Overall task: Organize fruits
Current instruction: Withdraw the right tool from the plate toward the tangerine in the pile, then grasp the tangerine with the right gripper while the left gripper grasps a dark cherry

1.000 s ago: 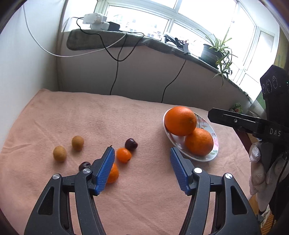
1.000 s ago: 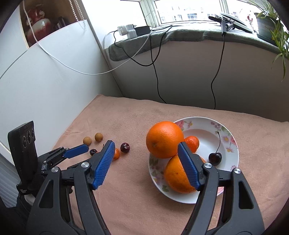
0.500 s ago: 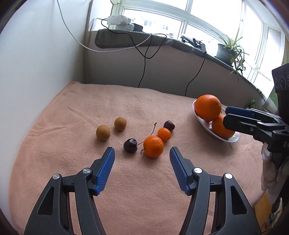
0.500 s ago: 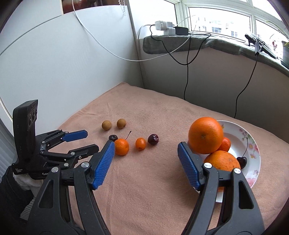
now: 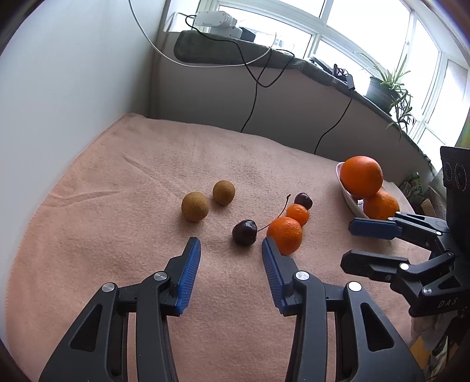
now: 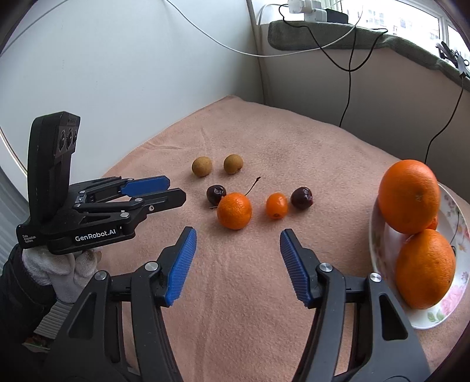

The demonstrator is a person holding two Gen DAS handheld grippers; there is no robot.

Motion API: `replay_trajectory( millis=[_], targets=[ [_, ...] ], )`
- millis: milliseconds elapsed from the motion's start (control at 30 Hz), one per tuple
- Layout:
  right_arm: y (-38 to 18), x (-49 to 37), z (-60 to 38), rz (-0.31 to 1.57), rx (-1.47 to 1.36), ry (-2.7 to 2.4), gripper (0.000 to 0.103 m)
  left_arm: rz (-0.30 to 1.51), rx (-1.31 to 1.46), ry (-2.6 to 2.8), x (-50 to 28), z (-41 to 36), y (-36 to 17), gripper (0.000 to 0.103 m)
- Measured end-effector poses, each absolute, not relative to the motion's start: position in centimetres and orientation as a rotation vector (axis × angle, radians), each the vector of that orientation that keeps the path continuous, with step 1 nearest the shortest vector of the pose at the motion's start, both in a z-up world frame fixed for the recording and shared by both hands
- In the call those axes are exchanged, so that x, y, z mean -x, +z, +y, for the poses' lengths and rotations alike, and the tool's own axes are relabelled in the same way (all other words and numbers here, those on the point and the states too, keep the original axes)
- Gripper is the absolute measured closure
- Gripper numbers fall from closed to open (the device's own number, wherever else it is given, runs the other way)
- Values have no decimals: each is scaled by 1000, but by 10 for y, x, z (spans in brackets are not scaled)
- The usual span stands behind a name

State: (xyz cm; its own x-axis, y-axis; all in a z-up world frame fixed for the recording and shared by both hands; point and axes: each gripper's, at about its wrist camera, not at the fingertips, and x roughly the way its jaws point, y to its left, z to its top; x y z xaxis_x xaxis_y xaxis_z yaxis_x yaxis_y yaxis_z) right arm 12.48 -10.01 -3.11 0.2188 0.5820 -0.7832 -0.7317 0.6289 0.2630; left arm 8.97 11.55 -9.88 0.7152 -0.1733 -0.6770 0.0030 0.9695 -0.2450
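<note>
On the peach cloth lie two dark cherries (image 5: 244,232) (image 5: 303,200), a mandarin (image 5: 284,235), a smaller orange fruit (image 5: 297,214) and two brown longans (image 5: 195,206) (image 5: 223,192). My left gripper (image 5: 230,249) hovers just short of the near cherry; its jaws are closing with nothing between the pads. My right gripper (image 6: 238,238) faces the mandarin (image 6: 234,210) from the front, its jaws also closing on nothing. The floral plate (image 6: 372,232) at the right holds two big oranges (image 6: 409,195) (image 6: 425,267). Each gripper shows in the other's view (image 6: 176,189) (image 5: 349,245).
A white wall bounds the cloth on the left, and a low ledge with cables, a power strip (image 5: 218,20) and a potted plant (image 5: 382,88) runs behind. A gloved hand (image 6: 67,273) holds the left gripper. Bare cloth lies in front of both grippers.
Both grippers have come down and closer to the loose fruit, swinging left away from the plate. Both pairs of jaws stand narrower than before.
</note>
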Motion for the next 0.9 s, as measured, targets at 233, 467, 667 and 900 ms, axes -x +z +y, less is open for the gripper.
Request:
replay_trajectory(
  millis=[233, 467, 667, 900],
  targets=[
    [-47, -135, -82, 1032, 160, 926, 50, 794, 252, -140, -102, 115, -104, 62],
    [-59, -140, -67, 1040, 189, 932, 56, 813, 271, -162, -112, 117, -107, 65],
    [-64, -145, -62, 1040, 203, 929, 56, 830, 262, -183, -119, 114, -107, 66],
    [-65, -149, -61, 1038, 209, 939, 57, 863, 293, -194, -125, 115, -113, 72]
  ],
)
